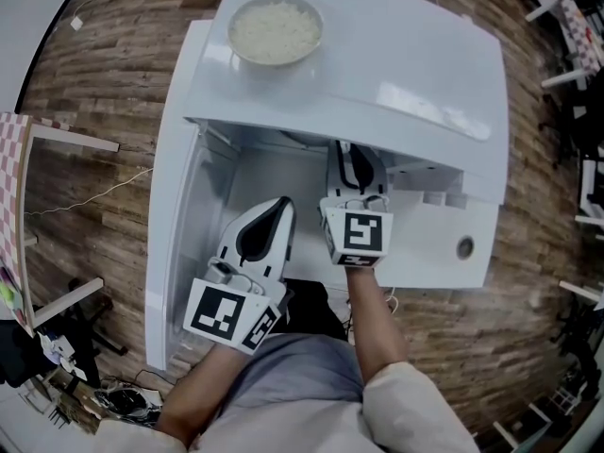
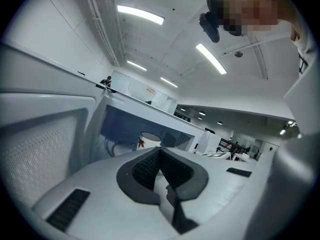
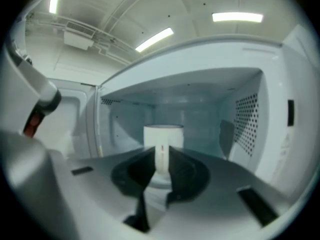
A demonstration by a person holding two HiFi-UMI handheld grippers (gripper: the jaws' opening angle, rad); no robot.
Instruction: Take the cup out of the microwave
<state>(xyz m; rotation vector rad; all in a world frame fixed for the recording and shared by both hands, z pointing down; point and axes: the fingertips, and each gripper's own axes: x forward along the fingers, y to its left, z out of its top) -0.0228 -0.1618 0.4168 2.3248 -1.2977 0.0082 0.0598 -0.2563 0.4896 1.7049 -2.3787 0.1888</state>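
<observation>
A white cup (image 3: 163,134) with a small red mark stands inside the open white microwave (image 1: 377,74). In the right gripper view it is straight ahead. My right gripper (image 3: 164,151) reaches into the cavity, its jaws close together on a narrow white upright part of the cup, which looks like the handle. From the head view, my right gripper (image 1: 351,154) has its tips under the microwave's top, and the cup is hidden. My left gripper (image 1: 283,204) hangs in front of the opening, shut and empty. The left gripper view has the cup (image 2: 149,138) beyond my left gripper (image 2: 160,153).
A bowl of rice (image 1: 276,29) sits on top of the microwave. The microwave door (image 1: 175,243) stands open at the left, close beside my left gripper. Perforated cavity walls (image 3: 245,119) flank the cup. Wooden floor surrounds the unit.
</observation>
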